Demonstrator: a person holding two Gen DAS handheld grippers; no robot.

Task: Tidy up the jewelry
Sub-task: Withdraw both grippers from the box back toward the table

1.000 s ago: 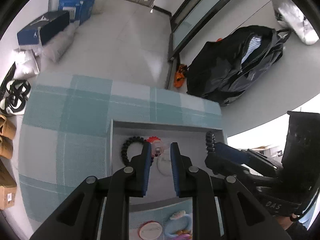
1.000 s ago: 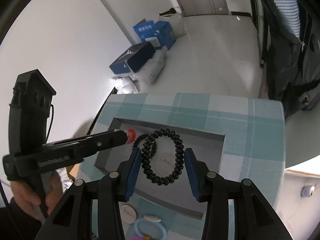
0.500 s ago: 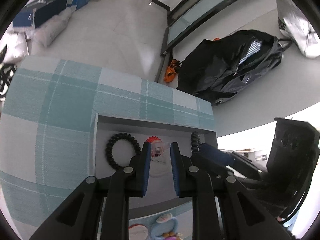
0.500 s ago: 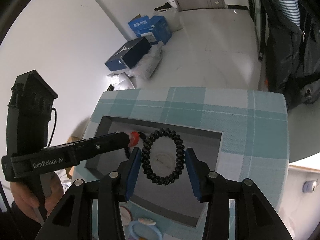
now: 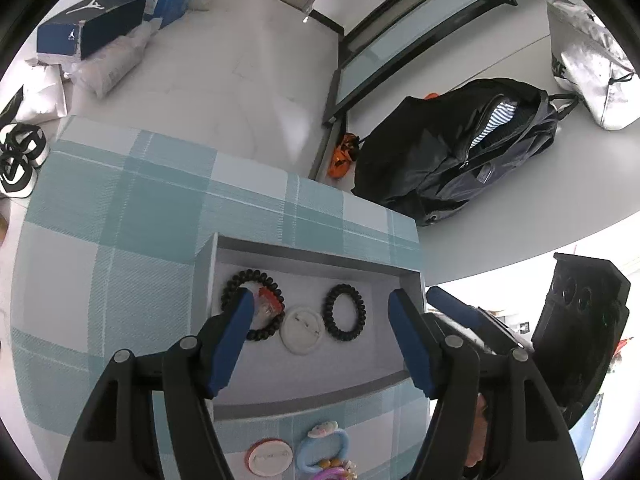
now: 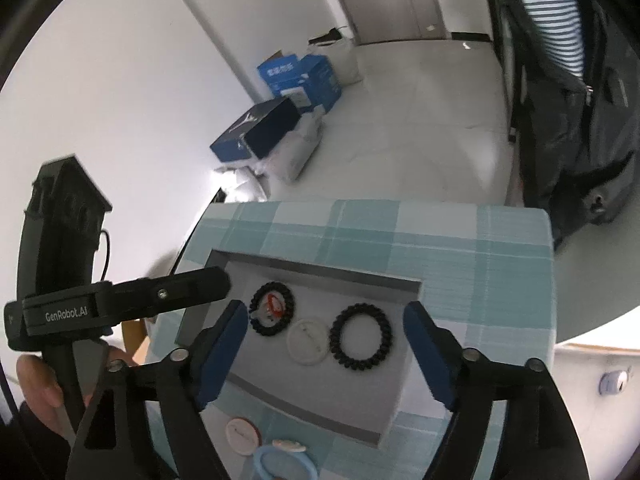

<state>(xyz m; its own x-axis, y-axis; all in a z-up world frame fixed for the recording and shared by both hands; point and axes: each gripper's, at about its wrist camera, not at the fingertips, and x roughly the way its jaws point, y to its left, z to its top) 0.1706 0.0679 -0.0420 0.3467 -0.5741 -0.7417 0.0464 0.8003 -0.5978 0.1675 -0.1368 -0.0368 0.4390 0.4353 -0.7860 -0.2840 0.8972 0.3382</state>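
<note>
A grey tray (image 5: 304, 256) (image 6: 320, 276) lies on the checked tablecloth. In it lie a black bead bracelet (image 5: 240, 280) (image 6: 272, 316) with a small red-and-clear trinket (image 5: 267, 305) (image 6: 274, 305) on it, a white round badge (image 5: 302, 335) (image 6: 309, 340), and a black coil hair tie (image 5: 345, 312) (image 6: 361, 340). My left gripper (image 5: 322, 336) is open and empty above the tray. My right gripper (image 6: 324, 344) is open and empty above the tray, the coil tie lying free below it.
In front of the tray lie a white badge with a red rim (image 5: 270, 458) (image 6: 243, 434) and a light blue ring toy (image 5: 324, 446) (image 6: 280, 464). A black bag (image 5: 460, 152) and boxes (image 5: 92, 28) stand on the floor beyond the table's edge.
Both grippers opened. The left let go of the red trinket onto the bead bracelet; the right let go of the black coil tie, which now lies in the tray. Both pulled back.
</note>
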